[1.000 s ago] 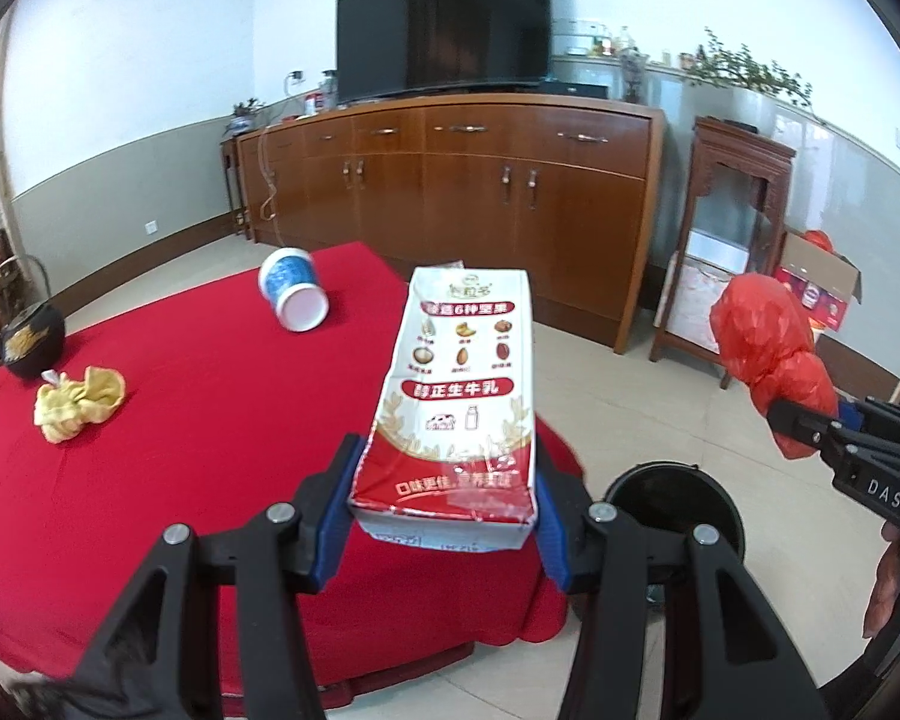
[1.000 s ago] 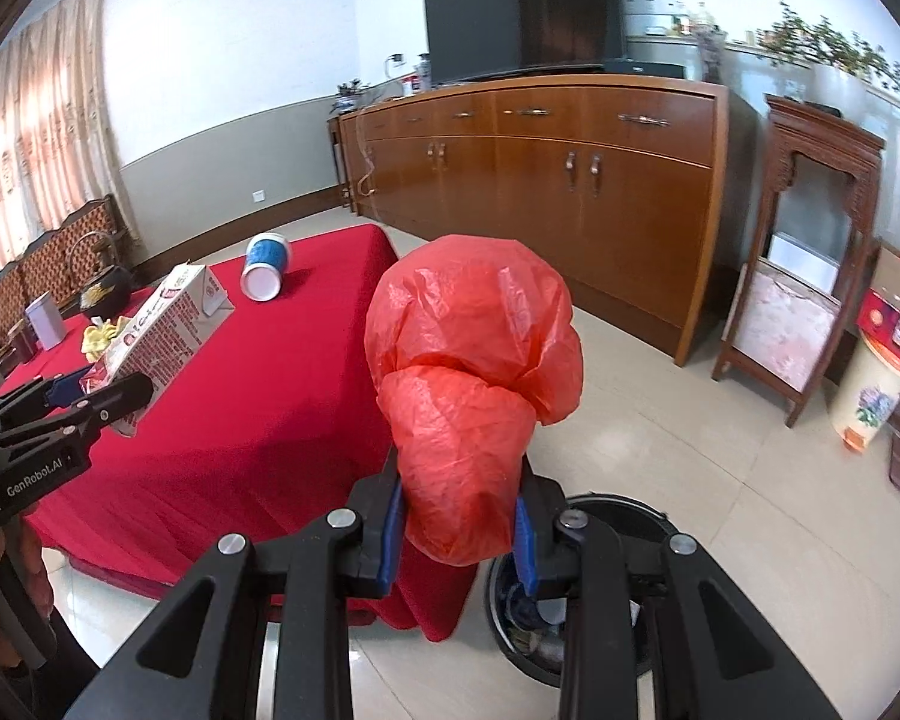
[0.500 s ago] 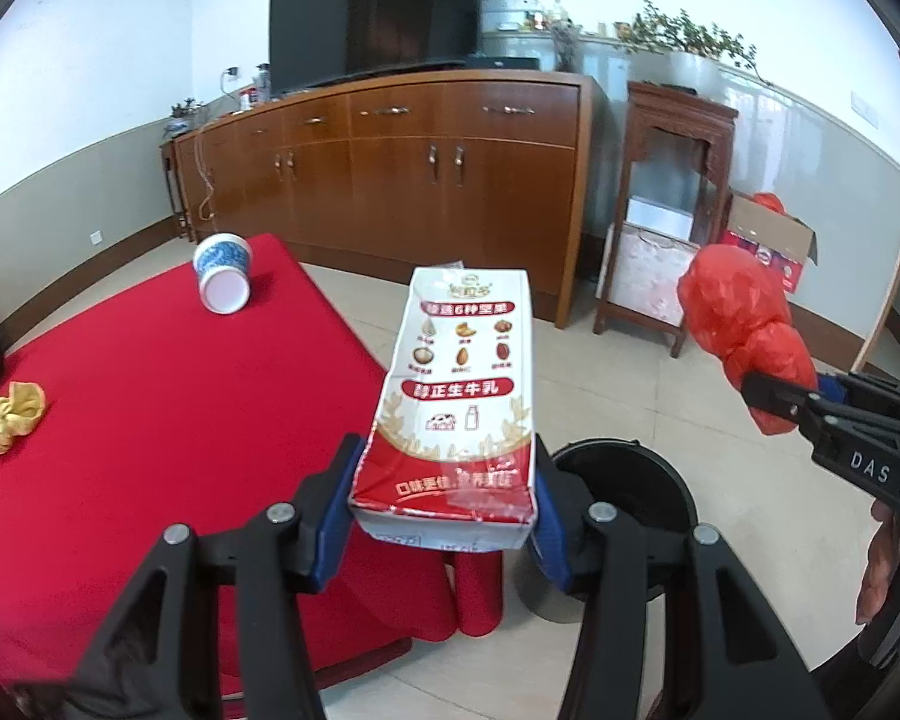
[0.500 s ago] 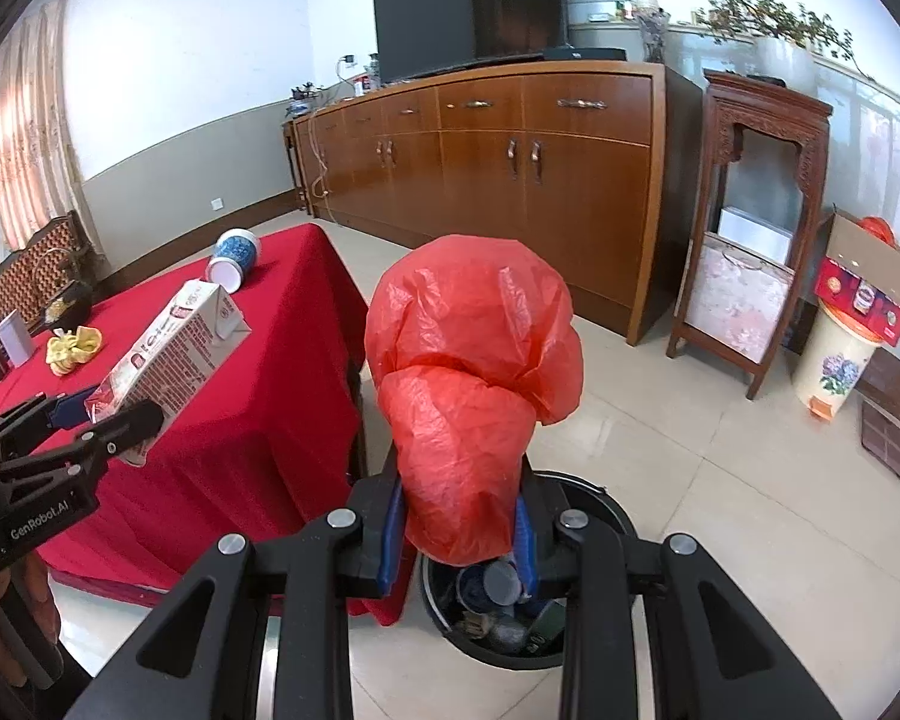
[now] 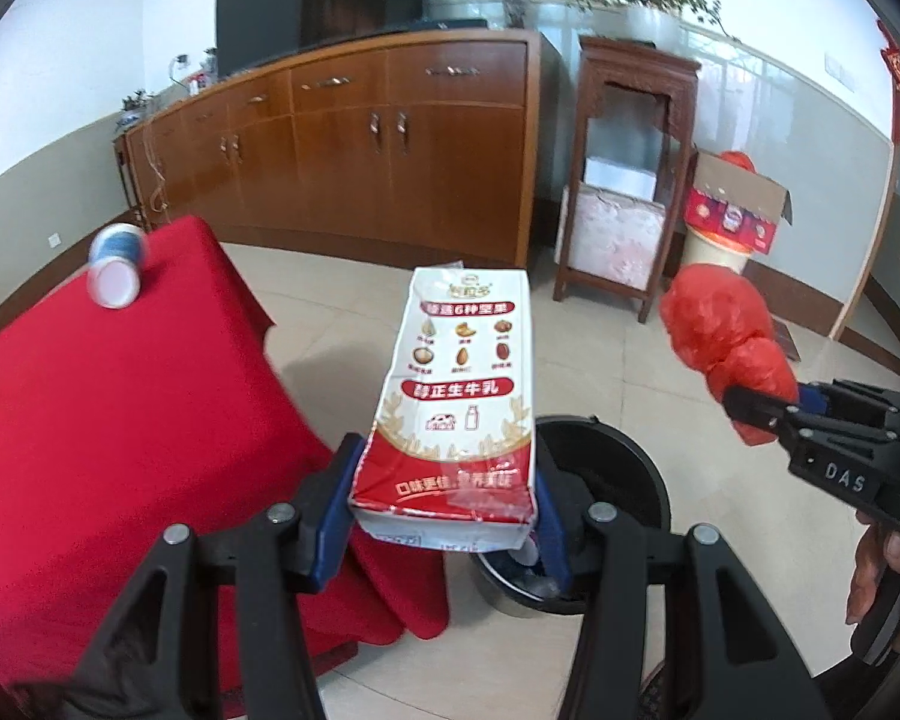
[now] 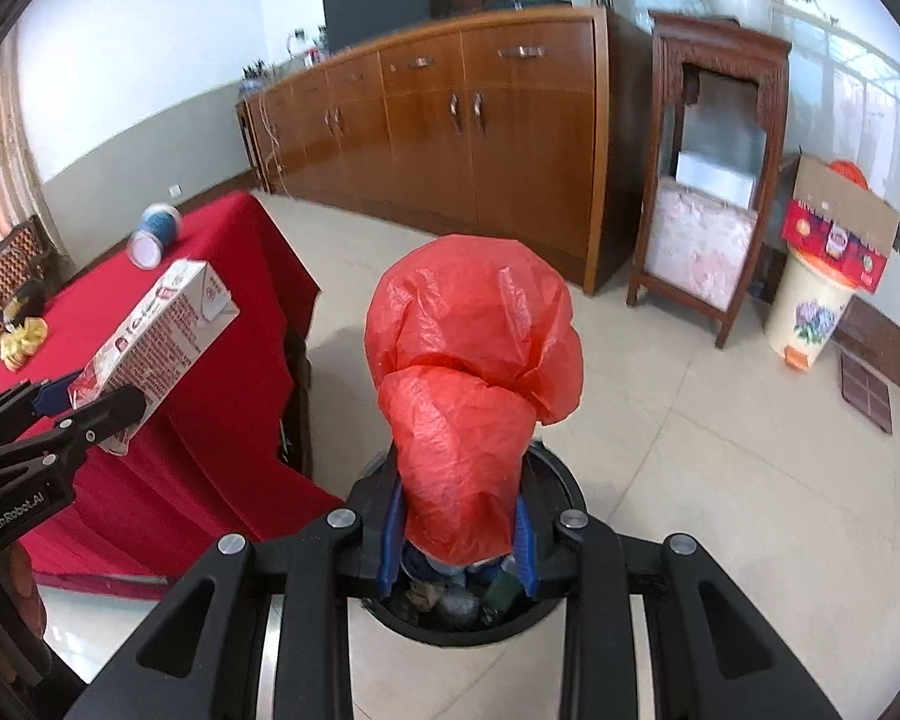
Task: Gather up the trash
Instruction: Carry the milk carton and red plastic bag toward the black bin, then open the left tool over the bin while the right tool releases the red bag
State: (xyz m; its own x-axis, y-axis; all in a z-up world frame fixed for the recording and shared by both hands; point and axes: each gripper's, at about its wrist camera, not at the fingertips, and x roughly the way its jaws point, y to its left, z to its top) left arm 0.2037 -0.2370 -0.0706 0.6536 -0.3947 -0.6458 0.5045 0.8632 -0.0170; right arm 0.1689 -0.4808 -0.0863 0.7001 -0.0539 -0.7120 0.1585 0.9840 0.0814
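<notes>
Right now the left tool (image 5: 444,516) is clamping a red-and-white milk carton (image 5: 459,396) by its bottom end, its blue pads pressed against both sides, and is holding it in the air beside the edge of the red-clothed tabletop (image 5: 120,420). The right tool (image 6: 459,534) is squeezing a crumpled red plastic bag (image 6: 474,384), closed down on the bag's lower part, with the bulk of it ballooning above the fingers. Below both, a round black trash bin (image 6: 561,492) is standing on the tiled floor just beside the draped cloth; in the right wrist view the bag is hanging directly over its mouth, and dark odds and ends are already lying inside. The carton, in the left wrist view, is sitting over the bin's near rim (image 5: 630,468) rather than squarely above the opening.

Judging from this, two pieces are picked up and ready to drop but neither is released yet. Still waiting on the tabletop are a tipped blue-and-white paper cup (image 6: 153,237) near the far corner and a crumpled yellow wad (image 6: 24,339) farther back, so at least two more pickups seem to remain.
</notes>
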